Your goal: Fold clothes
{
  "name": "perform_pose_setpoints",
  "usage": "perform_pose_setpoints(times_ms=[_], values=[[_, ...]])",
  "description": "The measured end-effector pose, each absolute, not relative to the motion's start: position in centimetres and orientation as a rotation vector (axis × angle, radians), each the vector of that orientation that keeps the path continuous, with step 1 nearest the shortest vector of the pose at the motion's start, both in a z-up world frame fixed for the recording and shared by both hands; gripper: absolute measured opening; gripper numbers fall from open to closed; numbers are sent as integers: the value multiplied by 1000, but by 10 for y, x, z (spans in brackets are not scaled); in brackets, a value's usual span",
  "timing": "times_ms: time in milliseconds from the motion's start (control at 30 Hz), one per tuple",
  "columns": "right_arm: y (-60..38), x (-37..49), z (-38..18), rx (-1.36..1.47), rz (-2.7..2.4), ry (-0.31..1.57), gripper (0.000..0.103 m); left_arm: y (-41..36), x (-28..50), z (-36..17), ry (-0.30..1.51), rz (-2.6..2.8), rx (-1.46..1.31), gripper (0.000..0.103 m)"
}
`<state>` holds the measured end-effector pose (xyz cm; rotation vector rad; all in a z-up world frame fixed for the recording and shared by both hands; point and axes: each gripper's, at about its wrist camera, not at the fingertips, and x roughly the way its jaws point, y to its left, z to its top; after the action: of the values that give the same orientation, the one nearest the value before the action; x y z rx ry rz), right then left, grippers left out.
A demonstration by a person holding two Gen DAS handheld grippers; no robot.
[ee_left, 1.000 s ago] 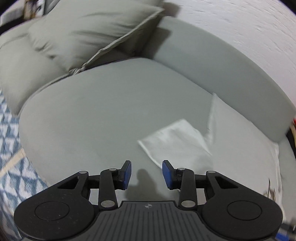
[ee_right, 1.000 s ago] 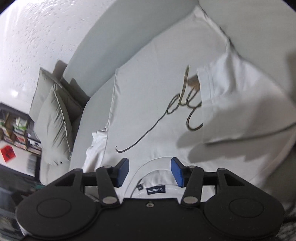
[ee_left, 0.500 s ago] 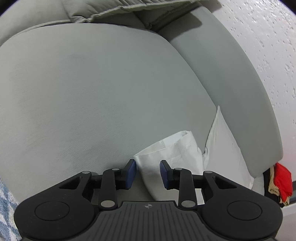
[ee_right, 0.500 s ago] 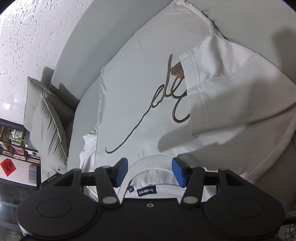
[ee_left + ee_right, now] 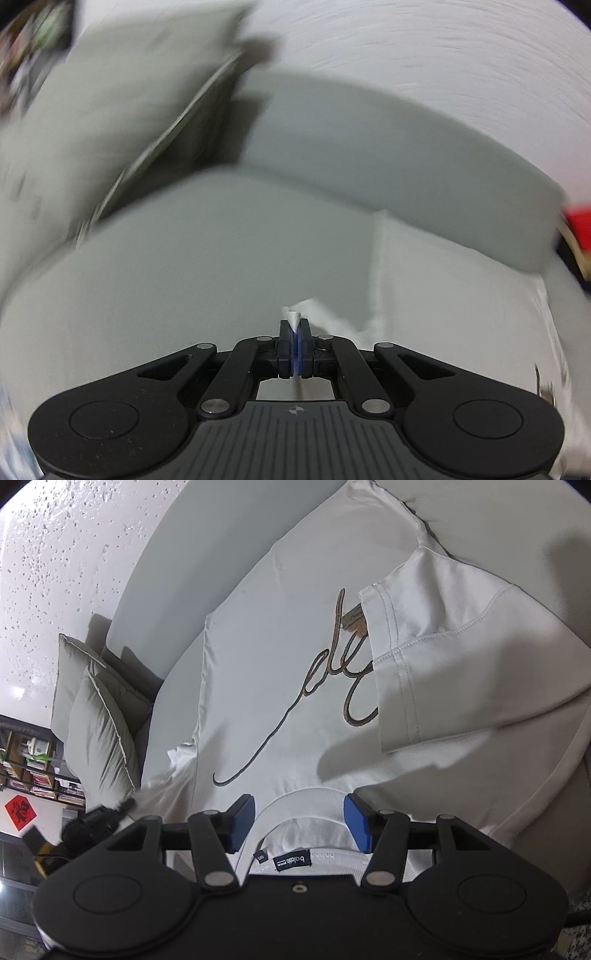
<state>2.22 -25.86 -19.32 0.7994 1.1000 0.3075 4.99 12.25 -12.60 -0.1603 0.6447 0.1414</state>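
So the white t-shirt (image 5: 280, 657) is spread flat on the grey sofa seat (image 5: 192, 258), filling the middle of the right wrist view, script lettering up, collar at the bottom edge. One sleeve (image 5: 454, 653) is already folded in over the chest at the right of frame. The other sleeve (image 5: 314, 314) is low centre in the blurry left view, and the left gripper (image 5: 294, 334) is clamped tight on its tip. Right gripper (image 5: 298, 821) sits with fingers wide apart, straddling the collar and holding nothing. Looks like the second sleeve fold is in hand. Next move probably wants that sleeve carried across onto the chest without dragging the body. Grey cushions (image 5: 99, 716) sit at the left.
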Motion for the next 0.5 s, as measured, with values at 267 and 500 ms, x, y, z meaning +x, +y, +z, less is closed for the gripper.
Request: perform_pose_setpoints(times_ms=[267, 500], values=[[-265, 23, -195, 828, 305, 1091, 54, -11, 7, -150, 735, -227, 298, 11], [-275, 19, -188, 815, 293, 1063, 63, 14, -25, -146, 825, -319, 173, 34]])
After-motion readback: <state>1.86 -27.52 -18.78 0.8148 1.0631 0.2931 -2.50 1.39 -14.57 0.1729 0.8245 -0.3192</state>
